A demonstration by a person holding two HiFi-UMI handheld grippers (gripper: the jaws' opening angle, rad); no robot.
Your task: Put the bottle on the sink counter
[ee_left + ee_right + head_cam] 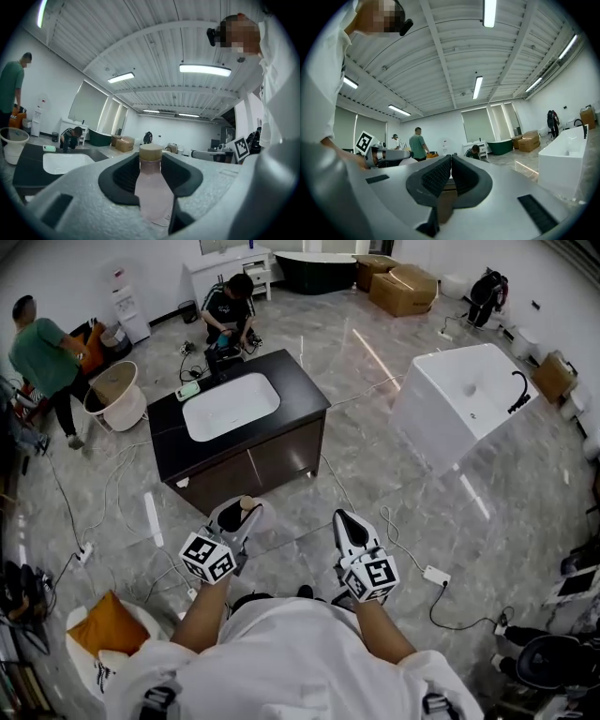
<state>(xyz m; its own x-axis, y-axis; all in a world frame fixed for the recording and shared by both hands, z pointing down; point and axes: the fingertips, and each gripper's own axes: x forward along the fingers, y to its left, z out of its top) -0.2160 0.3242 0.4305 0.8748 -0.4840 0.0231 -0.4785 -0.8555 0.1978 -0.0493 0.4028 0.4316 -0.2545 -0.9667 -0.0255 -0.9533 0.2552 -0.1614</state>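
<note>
Now, pink bottle [151, 187] btwn L fingers [123, 180]

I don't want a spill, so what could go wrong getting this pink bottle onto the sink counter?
White cables trail across the floor near the dark sink counter; tripping could jolt the pale pink, tan-capped bottle in the left gripper. The white basin fills most of the counter, so the bottle might tip in.
</note>
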